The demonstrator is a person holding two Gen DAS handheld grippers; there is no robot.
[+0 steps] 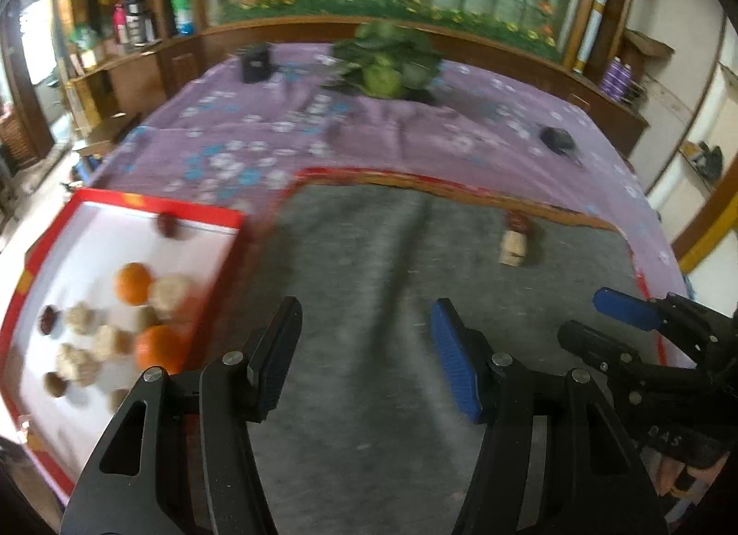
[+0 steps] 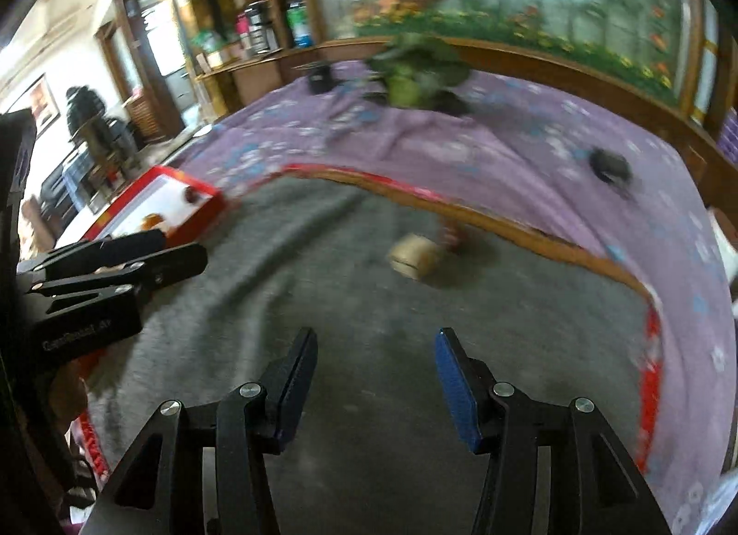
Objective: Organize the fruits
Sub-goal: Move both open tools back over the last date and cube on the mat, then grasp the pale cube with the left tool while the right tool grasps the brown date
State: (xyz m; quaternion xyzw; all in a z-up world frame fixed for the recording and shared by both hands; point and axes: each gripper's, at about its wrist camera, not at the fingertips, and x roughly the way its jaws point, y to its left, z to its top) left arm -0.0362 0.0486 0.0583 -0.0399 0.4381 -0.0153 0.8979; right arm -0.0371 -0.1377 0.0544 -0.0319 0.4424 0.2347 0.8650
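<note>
A red-rimmed white box (image 1: 46,396) at the left holds two oranges (image 1: 133,282), several beige fruits (image 1: 169,291) and dark red ones (image 1: 48,319). It also shows in the right wrist view (image 2: 203,207). A beige fruit (image 1: 512,248) and a dark red one (image 1: 520,222) lie on the grey mat (image 1: 369,286); they are blurred in the right wrist view (image 2: 413,256). My left gripper (image 1: 366,313) is open and empty over the mat beside the box. My right gripper (image 2: 376,343) is open and empty over the mat and shows in the left wrist view (image 1: 588,313).
The mat lies on a purple flowered cloth (image 1: 258,138). A green potted plant (image 1: 385,60), a black box (image 1: 256,62) and a small dark object (image 1: 558,138) stand farther back. Wooden shelves with bottles (image 1: 138,18) line the wall.
</note>
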